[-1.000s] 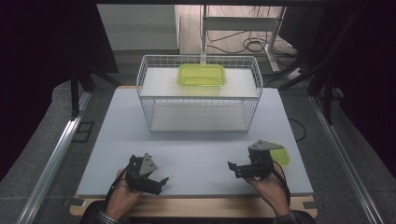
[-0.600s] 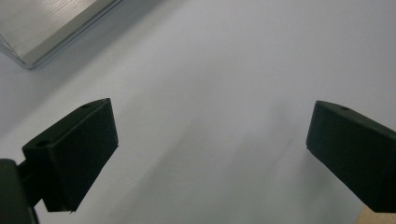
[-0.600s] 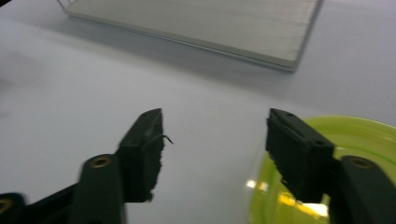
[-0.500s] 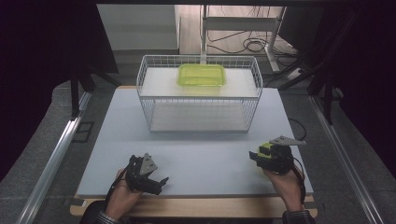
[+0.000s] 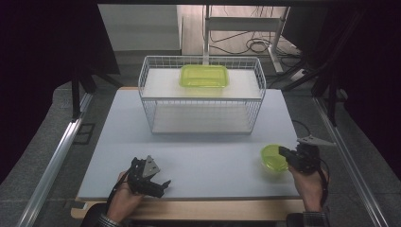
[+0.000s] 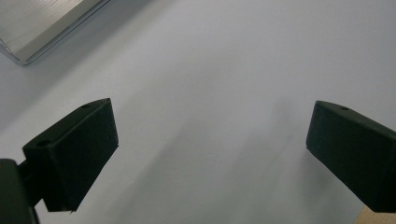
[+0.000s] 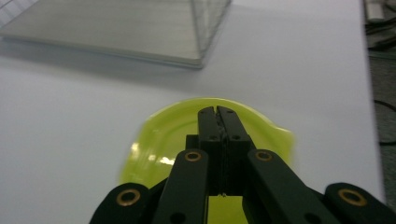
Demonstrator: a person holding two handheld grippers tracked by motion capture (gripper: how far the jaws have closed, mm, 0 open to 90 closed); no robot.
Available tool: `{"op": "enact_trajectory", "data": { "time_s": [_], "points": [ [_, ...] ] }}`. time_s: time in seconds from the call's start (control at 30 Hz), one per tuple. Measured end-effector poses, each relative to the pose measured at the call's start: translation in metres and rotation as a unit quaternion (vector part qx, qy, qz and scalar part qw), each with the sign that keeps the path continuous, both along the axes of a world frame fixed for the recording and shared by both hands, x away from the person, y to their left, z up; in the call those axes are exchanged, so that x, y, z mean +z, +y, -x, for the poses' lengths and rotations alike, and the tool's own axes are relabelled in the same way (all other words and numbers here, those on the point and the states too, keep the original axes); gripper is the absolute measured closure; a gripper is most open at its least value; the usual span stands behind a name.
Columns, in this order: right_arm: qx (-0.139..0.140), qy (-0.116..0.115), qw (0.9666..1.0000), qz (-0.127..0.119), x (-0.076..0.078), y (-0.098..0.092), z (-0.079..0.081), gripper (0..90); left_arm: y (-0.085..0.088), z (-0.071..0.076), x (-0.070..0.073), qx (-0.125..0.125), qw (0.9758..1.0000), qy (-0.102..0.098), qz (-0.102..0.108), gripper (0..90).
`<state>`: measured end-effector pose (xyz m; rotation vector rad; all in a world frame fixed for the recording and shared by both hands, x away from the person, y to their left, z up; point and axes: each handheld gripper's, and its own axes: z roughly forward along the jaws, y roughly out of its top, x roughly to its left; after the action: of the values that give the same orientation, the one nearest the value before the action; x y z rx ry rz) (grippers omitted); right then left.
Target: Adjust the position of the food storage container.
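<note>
Since a second ago, my right gripper (image 5: 285,152) has shifted from the lower middle of the high view out to the lower right, and its jaws have just been closing. In the right gripper view they now stand pressed together, tip to tip (image 7: 217,112), over the small green bowl (image 7: 196,140); whether a sliver of the bowl's rim sits between them I cannot tell, since the jaws cover that spot. In the high view the bowl (image 5: 273,157) lies on the white table (image 5: 208,156) at the lower right, with my right jaws reaching onto its right edge.

My left gripper (image 5: 158,183) rests at the lower left of the high view, held in my hand (image 5: 124,201) near the front edge of the table, where it was before. In the left gripper view its jaws are spread wide with bare tabletop (image 6: 210,93) between them.

Farther up, at the centre of the high view, stands a white wire basket (image 5: 203,101) on the table, well apart from both grippers. At its back lies a green rectangular container (image 5: 204,75). The basket's near corner (image 7: 201,42) shows at the top of the right gripper view.
</note>
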<state>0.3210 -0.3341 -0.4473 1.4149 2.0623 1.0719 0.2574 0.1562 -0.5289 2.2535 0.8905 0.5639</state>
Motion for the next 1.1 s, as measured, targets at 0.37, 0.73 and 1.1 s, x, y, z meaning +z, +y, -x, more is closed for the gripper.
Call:
{"op": "enact_trajectory", "data": {
  "time_s": [0.37,0.73,1.1],
  "points": [
    [-0.063,0.012,0.9980,0.001,-0.011,-0.042,-0.005,88.8,-0.002,-0.001,-0.002,0.000,0.9999,0.008,-0.007,1.9],
    [-0.067,0.042,0.9968,-0.005,-0.026,-0.048,-0.012,88.8,-0.001,-0.001,-0.002,0.002,0.9999,0.015,-0.002,2.1],
    [-0.060,0.056,0.9966,-0.004,-0.030,-0.036,-0.013,88.7,-0.002,-0.001,-0.003,0.003,0.9998,0.018,-0.002,2.1]
  ]
}}
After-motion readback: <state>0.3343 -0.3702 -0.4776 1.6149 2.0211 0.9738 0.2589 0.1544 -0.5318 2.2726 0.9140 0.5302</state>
